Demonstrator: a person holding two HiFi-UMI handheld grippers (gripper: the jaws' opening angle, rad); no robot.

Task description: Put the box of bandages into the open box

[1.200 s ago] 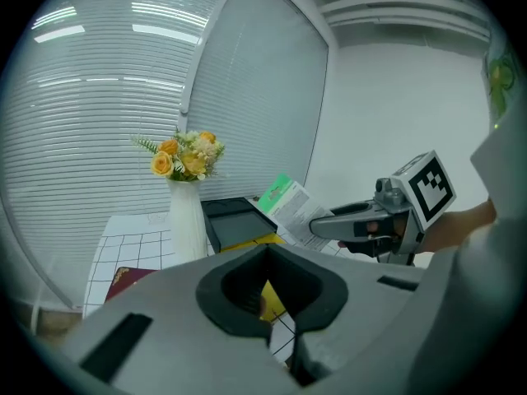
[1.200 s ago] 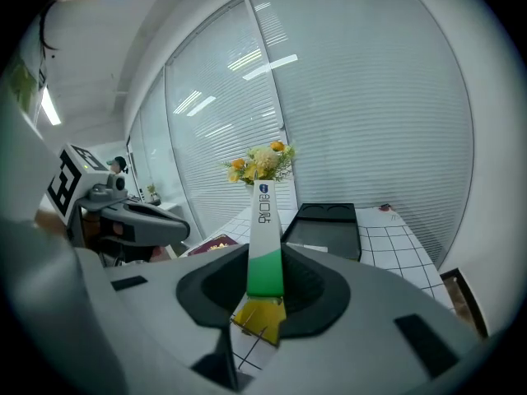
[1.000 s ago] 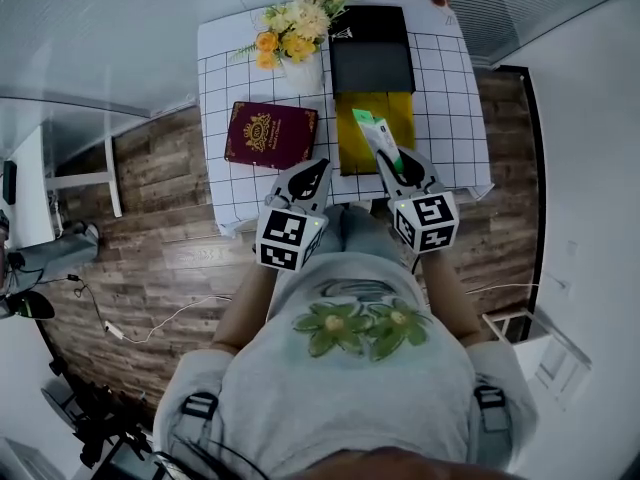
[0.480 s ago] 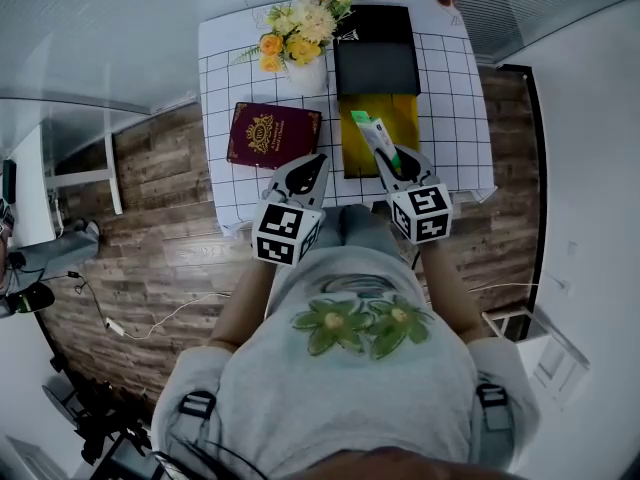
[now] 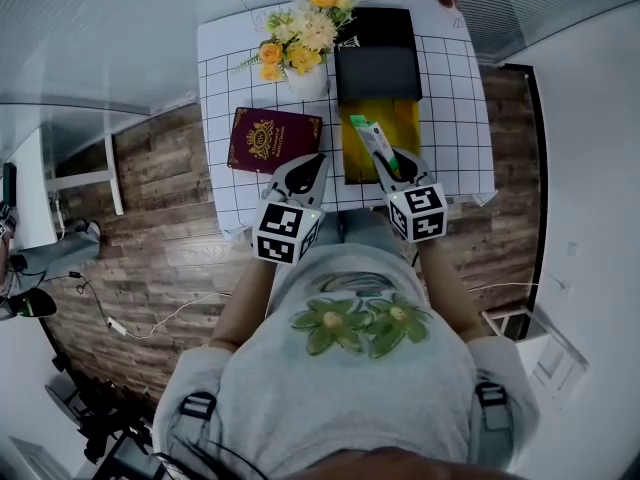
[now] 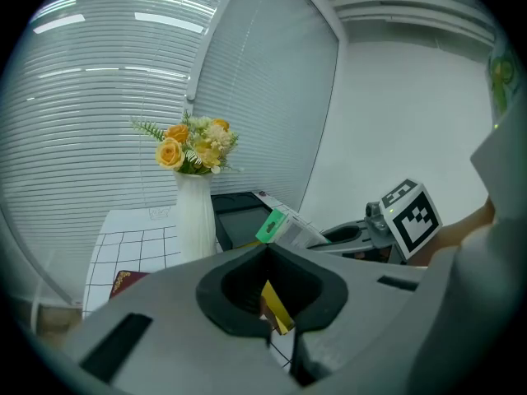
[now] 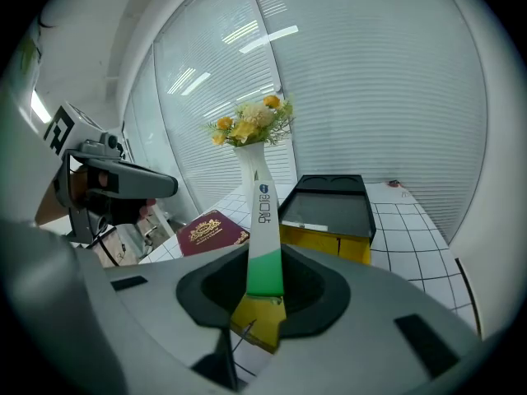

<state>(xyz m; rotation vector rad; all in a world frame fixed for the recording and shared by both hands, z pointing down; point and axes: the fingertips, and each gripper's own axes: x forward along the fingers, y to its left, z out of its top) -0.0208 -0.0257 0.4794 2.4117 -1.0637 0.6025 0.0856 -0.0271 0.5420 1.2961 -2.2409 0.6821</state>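
Observation:
A long white box of bandages with a green end is held upright-tilted in my right gripper, which is shut on its lower part. It hangs over the near half of the open box, whose inside is yellow and whose black lid lies folded back behind it. In the right gripper view the bandage box rises from between the jaws, with the open box just beyond. My left gripper is shut and empty near the table's front edge, left of the open box.
A maroon box with a gold crest lies on the checked tablecloth left of the open box. A white vase of yellow flowers stands behind it, beside the black lid. Wooden floor surrounds the small table.
Both grippers have edged slightly toward the table. The bandage box stays in the right gripper's grip over the open box.

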